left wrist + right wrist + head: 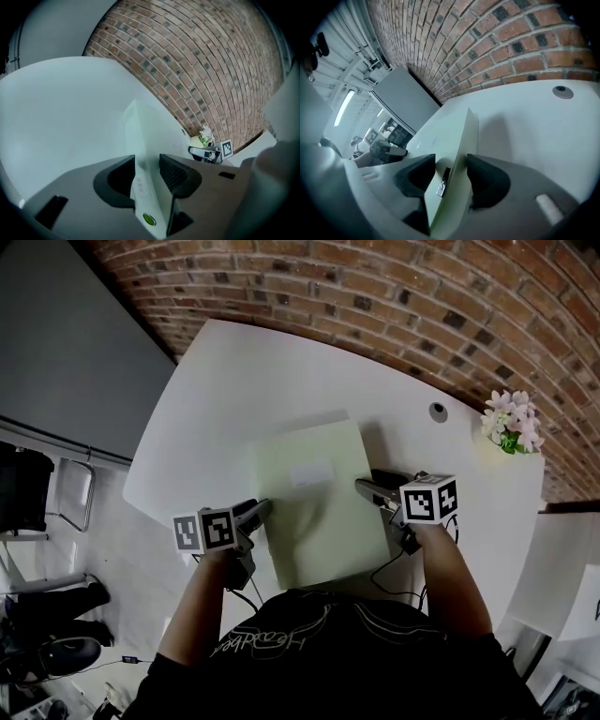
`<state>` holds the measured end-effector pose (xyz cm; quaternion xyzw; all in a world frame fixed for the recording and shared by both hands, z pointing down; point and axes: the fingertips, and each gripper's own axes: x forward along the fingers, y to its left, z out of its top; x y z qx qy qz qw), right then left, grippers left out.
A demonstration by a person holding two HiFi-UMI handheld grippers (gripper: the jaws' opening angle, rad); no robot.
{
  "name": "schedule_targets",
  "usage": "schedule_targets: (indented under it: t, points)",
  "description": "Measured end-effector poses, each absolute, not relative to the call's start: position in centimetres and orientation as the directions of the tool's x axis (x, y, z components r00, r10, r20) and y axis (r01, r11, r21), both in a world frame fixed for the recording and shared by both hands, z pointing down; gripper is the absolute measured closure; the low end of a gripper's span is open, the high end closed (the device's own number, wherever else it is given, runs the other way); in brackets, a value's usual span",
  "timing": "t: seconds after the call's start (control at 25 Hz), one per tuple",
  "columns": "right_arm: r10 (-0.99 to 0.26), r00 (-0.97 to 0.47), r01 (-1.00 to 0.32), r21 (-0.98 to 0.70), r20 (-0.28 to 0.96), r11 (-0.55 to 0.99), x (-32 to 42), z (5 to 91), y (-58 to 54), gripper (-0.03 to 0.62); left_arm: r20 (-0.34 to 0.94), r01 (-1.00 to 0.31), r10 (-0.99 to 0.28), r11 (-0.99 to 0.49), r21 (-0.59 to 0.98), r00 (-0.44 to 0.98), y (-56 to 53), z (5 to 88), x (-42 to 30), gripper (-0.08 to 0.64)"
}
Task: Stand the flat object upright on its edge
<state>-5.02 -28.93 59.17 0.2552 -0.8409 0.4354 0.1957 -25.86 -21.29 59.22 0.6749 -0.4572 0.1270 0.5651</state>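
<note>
A pale green flat folder [319,502] with a white label is between my two grippers over the white table [234,381]. In both gripper views it rises as a thin blade, tilted, with its long face [140,140] turned up. My left gripper [262,509] is shut on its left edge, and both pads meet the folder [147,164]. My right gripper [364,486] is at the right edge. Its jaws stand wide, with the folder [461,140] between them resting against the right pad and a small gap at the left pad [451,168].
A pot of pink flowers [511,423] stands at the table's far right by the brick wall. A round cable hole [438,412] lies beyond the folder. A black cable [389,577] runs near the right arm. A chair [70,488] stands on the floor left of the table.
</note>
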Motion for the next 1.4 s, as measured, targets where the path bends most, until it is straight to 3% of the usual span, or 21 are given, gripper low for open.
schedule_targets:
  t: [0.68,1.4]
  points:
    - [-0.304,-0.757,-0.642,-0.573,0.578,0.510,-4.6,58.5,-28.9,0.388,0.656,-0.732,-0.497,0.058,0.679,0.568,-21.9,58.5,-25.3,0.413]
    - [-0.378,-0.778,-0.610,-0.454,0.502,0.650,-1.6,51.5,-26.5,0.387,0.611,-0.824,-0.616,-0.114,0.555,0.498,-20.6,51.8,-22.5,0.414]
